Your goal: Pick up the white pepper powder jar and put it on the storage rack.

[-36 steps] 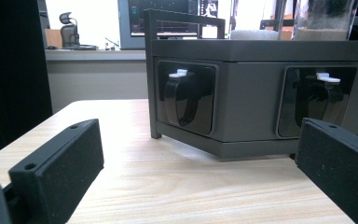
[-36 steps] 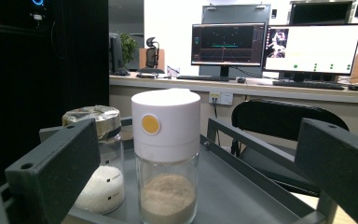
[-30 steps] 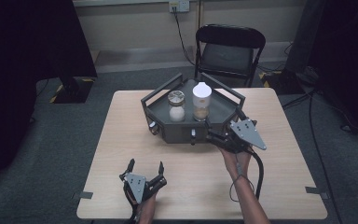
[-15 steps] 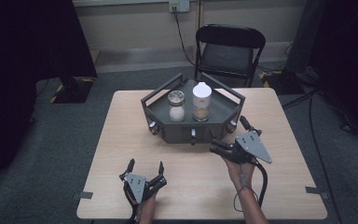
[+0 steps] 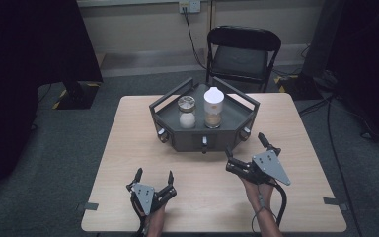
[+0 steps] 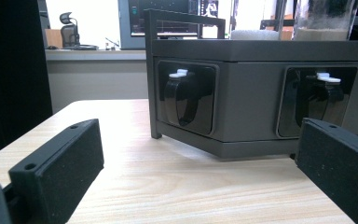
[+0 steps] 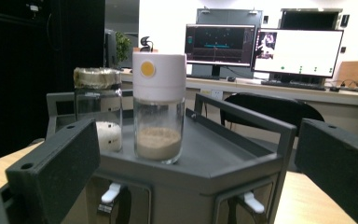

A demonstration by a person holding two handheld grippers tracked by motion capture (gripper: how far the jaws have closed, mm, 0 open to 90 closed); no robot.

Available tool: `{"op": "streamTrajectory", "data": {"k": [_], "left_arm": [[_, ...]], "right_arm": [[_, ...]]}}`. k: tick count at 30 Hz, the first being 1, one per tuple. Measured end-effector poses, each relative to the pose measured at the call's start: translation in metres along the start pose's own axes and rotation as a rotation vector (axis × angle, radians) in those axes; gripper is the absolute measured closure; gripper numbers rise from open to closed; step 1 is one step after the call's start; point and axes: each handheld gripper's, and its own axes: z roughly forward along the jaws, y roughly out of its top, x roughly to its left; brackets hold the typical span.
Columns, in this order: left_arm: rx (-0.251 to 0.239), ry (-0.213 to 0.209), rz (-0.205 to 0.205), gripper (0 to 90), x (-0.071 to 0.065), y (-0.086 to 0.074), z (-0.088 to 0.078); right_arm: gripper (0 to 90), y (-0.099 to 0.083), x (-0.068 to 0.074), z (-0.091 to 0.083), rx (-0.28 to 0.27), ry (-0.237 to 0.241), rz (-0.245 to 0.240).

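Note:
A dark grey tray stand (image 5: 237, 116) sits at the table's middle back. On it stand a glass jar (image 5: 186, 112) holding something white and a white-capped jar (image 5: 213, 107) of brown powder. My left gripper (image 5: 153, 177) rests open near the front edge, well short of the stand. My right gripper (image 5: 246, 148) is open just in front of the stand's right front face, holding nothing. In the right gripper view the white-capped jar (image 7: 159, 109) and the glass jar (image 7: 99, 108) stand ahead, above the open right gripper (image 7: 198, 140). The left gripper (image 6: 200, 140) faces the stand's black knobs (image 6: 186, 95).
A black folding chair (image 5: 242, 54) stands behind the table (image 5: 128, 143). A cable trails from the right gripper toward the near edge. Bare wood lies left and right of the stand. Monitors (image 7: 261, 46) line the far desk.
My right gripper has drawn back from the stand's front right corner toward the near edge. The left gripper and both jars have stayed put.

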Motion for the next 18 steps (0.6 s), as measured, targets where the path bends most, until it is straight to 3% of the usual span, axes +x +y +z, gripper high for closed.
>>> {"op": "streamTrajectory", "data": {"k": [18], "left_arm": [[0.0, 0.009, 0.0, 0.4, -0.001, 0.0, 0.0]], "right_arm": [[0.0, -0.023, 0.002, -0.023, 0.003, -0.027, 0.001]]}}
